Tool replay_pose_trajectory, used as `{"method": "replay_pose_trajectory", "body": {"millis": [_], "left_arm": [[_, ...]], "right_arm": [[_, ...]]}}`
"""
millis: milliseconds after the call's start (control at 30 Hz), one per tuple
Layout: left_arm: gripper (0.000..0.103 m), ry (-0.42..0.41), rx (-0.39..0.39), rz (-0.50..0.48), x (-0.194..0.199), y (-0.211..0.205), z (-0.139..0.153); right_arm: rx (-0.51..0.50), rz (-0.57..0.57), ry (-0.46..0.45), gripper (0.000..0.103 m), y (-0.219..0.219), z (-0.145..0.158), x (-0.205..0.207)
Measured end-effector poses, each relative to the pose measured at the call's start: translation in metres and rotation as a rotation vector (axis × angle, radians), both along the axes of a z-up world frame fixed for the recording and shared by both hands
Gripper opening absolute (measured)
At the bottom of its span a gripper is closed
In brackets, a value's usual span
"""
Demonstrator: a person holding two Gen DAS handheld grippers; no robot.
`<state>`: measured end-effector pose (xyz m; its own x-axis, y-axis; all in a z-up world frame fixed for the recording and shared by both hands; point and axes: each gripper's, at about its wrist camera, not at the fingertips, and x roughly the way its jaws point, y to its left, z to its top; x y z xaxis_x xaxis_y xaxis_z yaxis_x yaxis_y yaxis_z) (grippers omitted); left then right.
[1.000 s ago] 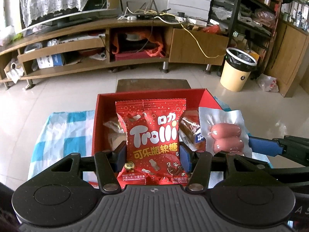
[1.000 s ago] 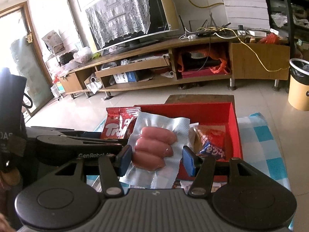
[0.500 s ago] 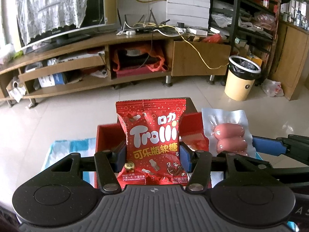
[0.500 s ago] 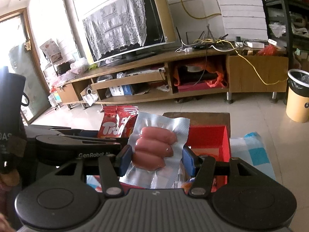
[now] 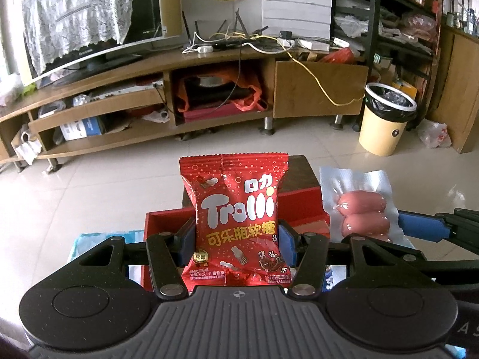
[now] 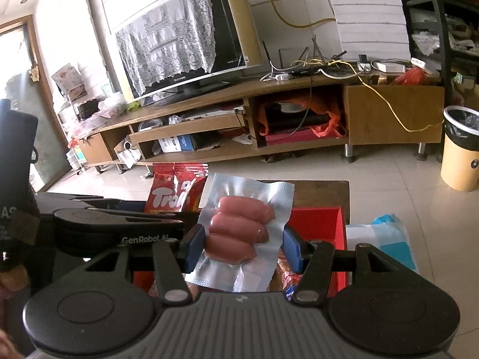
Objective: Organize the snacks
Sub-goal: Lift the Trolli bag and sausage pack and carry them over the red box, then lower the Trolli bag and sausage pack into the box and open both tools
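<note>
A long wooden TV stand [image 5: 179,89] spans the upper half of the left wrist view, a cream bin [image 5: 387,119] at its right. Lower centre sits a red box [image 5: 302,206] on a blue-checked cloth [image 6: 389,236]. The left gripper [image 5: 236,242] clamps an upright red Trolli candy bag [image 5: 236,218] above the box. Right of it, the right gripper [image 6: 242,246] pinches a clear vacuum pack of sausages [image 6: 239,230], also raised over the box.

red box [image 5: 302,206] interior hidden behind held packets, blue cloth [image 6: 389,236] mostly covered
</note>
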<state>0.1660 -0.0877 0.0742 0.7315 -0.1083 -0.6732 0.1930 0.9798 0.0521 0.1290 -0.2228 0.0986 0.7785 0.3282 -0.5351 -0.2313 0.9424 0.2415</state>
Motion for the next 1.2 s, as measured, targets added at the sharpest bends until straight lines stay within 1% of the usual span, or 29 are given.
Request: {"method": "replay_pose_trajectory", "body": {"millis": [200, 533, 733, 1200], "left_arm": [[0.062, 0.019, -0.004, 0.015, 0.014, -0.002, -0.014], [0.062, 0.077, 0.015, 0.035, 0.037, -0.004, -0.046], [0.062, 0.101, 0.025, 0.045, 0.048, -0.006, -0.059], [0.064, 0.069, 0.111, 0.047, 0.050, -0.014, -0.076]], "right_arm": [[0.004, -0.009, 0.024, 0.052, -0.005, -0.013, 0.015], [0.002, -0.017, 0.084, 0.052, -0.008, -0.043, 0.038], [-0.007, -0.019, 0.114, 0.052, -0.009, -0.057, 0.052], [-0.032, -0.037, 0.176, 0.052, -0.011, -0.082, 0.069]]}}
